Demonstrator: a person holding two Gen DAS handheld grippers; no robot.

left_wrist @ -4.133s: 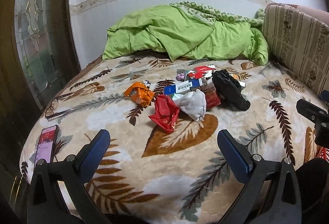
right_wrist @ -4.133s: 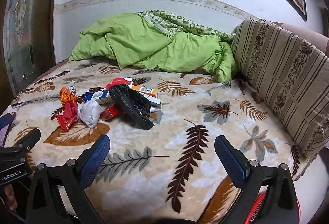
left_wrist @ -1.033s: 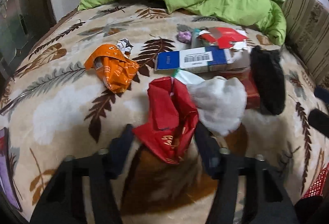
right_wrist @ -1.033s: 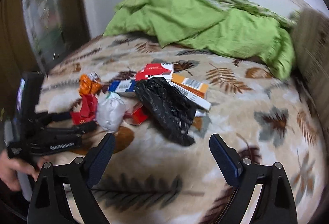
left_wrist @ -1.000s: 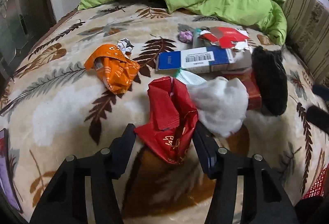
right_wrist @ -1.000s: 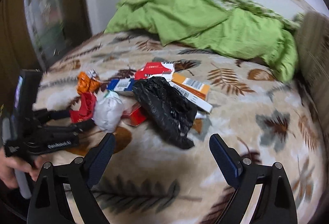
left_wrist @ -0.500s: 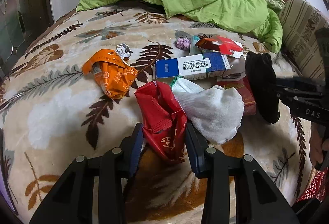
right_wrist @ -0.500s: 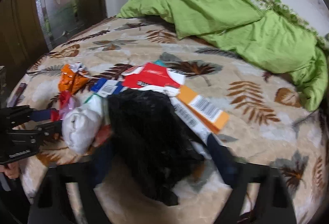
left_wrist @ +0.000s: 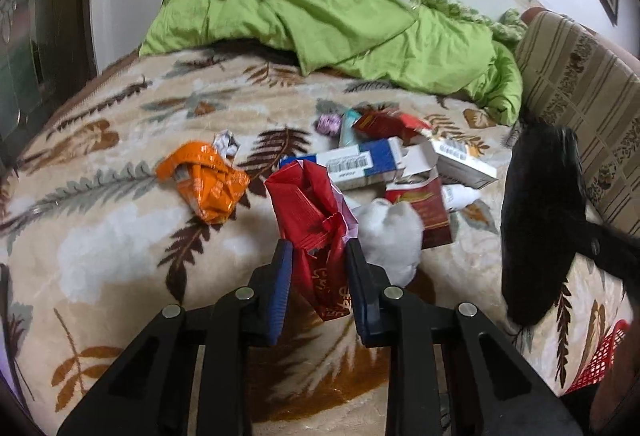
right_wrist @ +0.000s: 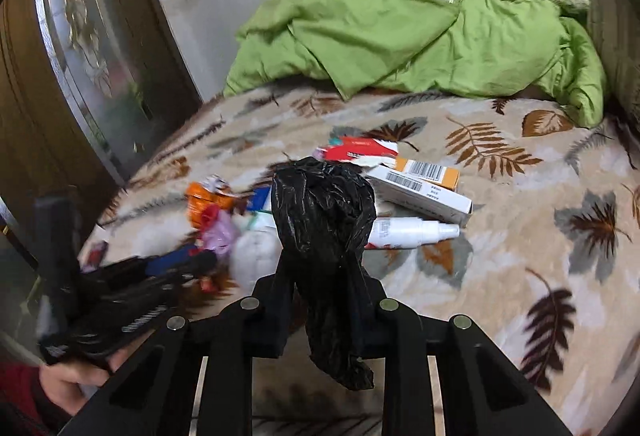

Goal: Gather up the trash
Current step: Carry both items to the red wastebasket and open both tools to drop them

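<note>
Red wrapper (left_wrist: 316, 220): one, crumpled and glossy, between the left gripper (left_wrist: 318, 256) fingers, which are closing on it just above the bed (left_wrist: 100, 244).
Black bag (right_wrist: 324, 220): one, crinkled plastic, clamped by the right gripper (right_wrist: 326, 288), dangling.
Cartons (left_wrist: 360, 161): seemingly four, jumbled together.
Orange wrapper (left_wrist: 206, 181): one.
White wad (left_wrist: 390, 236): one.

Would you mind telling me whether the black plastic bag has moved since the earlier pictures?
Yes. The black plastic bag has come up off the leaf-patterned blanket, beside the white box, and hangs in the shut jaws of the right gripper.
</note>
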